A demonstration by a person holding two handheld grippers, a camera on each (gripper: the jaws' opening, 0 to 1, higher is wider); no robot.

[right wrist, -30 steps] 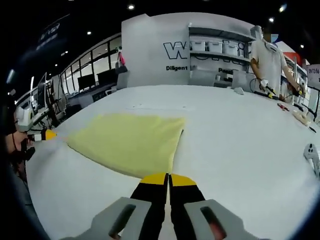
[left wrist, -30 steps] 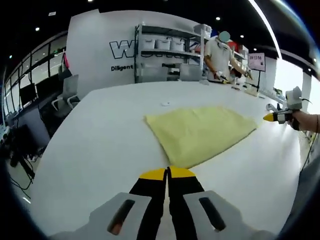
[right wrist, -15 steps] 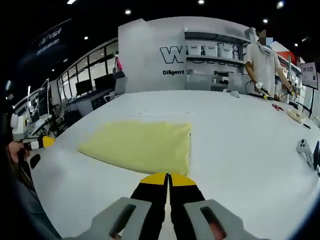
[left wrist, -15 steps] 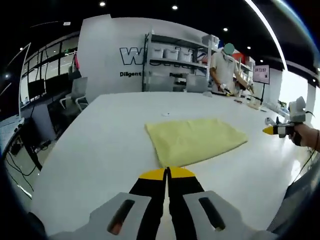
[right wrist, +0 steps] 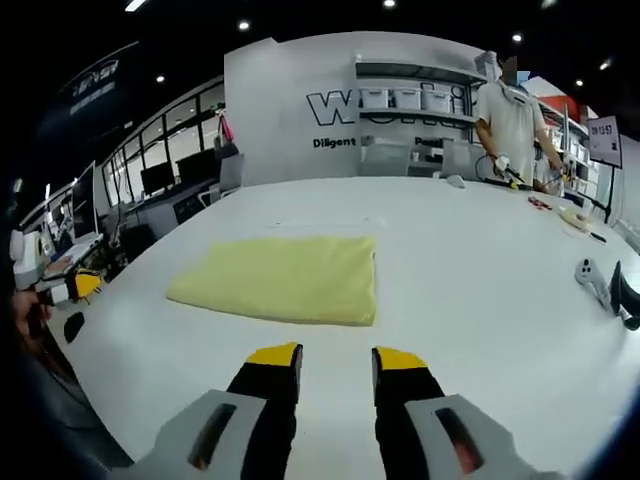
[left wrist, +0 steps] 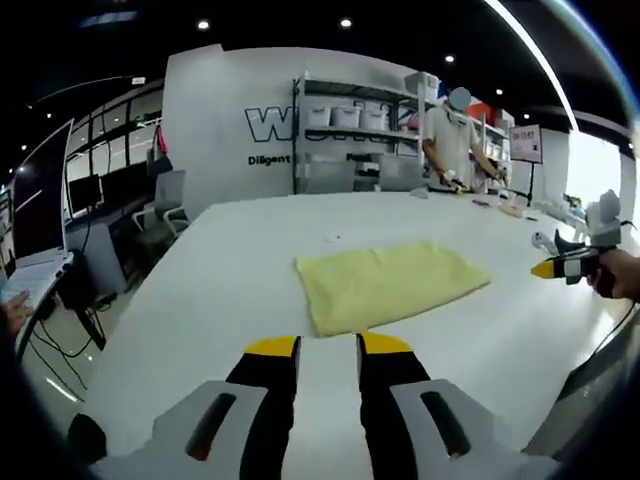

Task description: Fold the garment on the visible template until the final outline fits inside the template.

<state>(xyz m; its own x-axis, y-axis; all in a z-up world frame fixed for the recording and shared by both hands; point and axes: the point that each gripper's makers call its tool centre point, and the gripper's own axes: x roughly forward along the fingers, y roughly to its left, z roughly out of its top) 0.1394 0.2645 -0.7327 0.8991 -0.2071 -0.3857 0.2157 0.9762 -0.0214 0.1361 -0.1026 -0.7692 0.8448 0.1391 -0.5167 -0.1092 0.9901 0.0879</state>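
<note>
Folded pale-yellow cloth garment (left wrist: pixel 390 283) lies limp at twelve o'clock on the white desk (left wrist: pixel 200 300); pinch a corner. Left gripper (left wrist: pixel 316 347) and right gripper (right wrist: pixel 336 358) jaws gape, empty.

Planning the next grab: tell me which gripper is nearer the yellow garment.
Roughly equal. The left gripper is just short of the yellow garment's corner; the right gripper is just short of its edge, jaws open.
</note>
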